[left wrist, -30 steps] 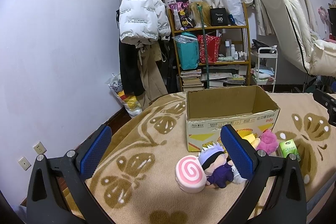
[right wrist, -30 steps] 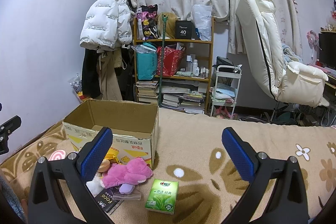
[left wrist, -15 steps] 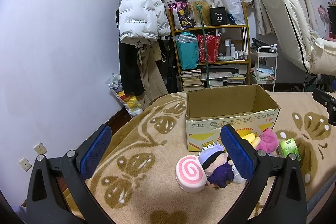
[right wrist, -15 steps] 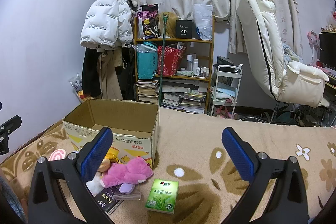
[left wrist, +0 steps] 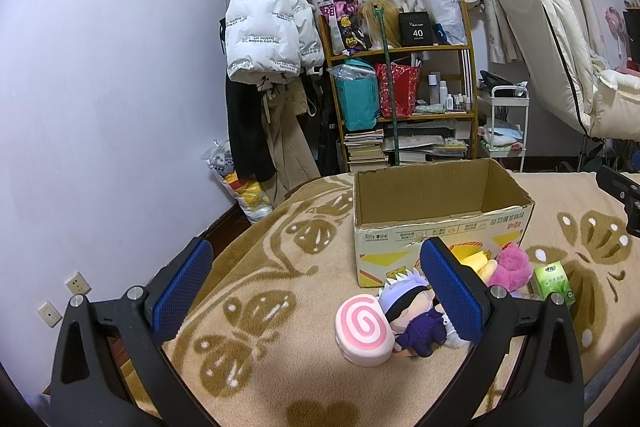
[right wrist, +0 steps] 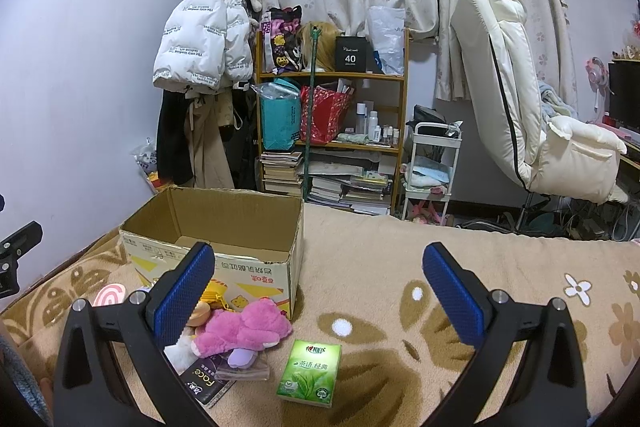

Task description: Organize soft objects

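An open cardboard box (left wrist: 440, 227) (right wrist: 224, 223) stands on the beige blanket. In front of it lies a heap of soft toys: a pink swirl cushion (left wrist: 362, 327) (right wrist: 109, 299), a white-haired doll in purple (left wrist: 412, 311), a yellow plush (left wrist: 474, 259) and a pink plush (left wrist: 510, 265) (right wrist: 244, 327). A green tissue pack (left wrist: 554, 281) (right wrist: 311, 373) lies beside them. My left gripper (left wrist: 316, 291) hovers open above the blanket, left of the heap. My right gripper (right wrist: 318, 293) is open over the tissue pack. Both hold nothing.
A dark "Face" packet (right wrist: 204, 381) and a clear sachet lie by the pink plush. Behind the bed stand a cluttered wooden shelf (right wrist: 332, 131), hanging coats (left wrist: 260, 39), a white cart (right wrist: 432, 167) and a cream recliner chair (right wrist: 520, 99).
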A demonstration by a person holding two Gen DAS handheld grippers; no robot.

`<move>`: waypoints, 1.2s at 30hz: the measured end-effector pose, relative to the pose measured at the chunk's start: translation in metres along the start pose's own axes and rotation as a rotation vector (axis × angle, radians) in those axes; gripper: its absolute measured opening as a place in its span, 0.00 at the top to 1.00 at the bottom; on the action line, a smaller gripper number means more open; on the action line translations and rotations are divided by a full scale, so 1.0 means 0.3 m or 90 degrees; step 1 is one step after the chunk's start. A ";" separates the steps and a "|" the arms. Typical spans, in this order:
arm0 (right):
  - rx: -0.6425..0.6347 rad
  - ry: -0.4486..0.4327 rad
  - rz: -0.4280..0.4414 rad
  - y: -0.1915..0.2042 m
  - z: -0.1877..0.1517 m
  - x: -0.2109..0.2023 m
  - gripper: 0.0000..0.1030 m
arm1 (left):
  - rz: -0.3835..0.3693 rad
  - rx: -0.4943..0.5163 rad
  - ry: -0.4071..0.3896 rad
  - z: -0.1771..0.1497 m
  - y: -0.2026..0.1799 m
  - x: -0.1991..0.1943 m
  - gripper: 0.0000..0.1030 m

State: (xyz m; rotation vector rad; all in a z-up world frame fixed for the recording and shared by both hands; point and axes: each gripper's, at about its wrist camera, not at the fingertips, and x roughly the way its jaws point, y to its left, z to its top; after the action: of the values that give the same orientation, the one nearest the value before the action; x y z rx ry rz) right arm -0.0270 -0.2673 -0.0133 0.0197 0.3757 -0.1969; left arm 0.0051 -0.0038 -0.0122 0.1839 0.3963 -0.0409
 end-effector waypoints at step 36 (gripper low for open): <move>-0.011 0.014 0.000 0.019 -0.046 0.029 0.00 | -0.013 -0.010 0.020 -0.023 0.034 0.043 0.00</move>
State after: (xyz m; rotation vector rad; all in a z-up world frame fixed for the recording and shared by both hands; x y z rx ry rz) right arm -0.0231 -0.2624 -0.0294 0.0048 0.3987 -0.1942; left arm 0.0150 0.0074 -0.0218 0.1659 0.4303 -0.0547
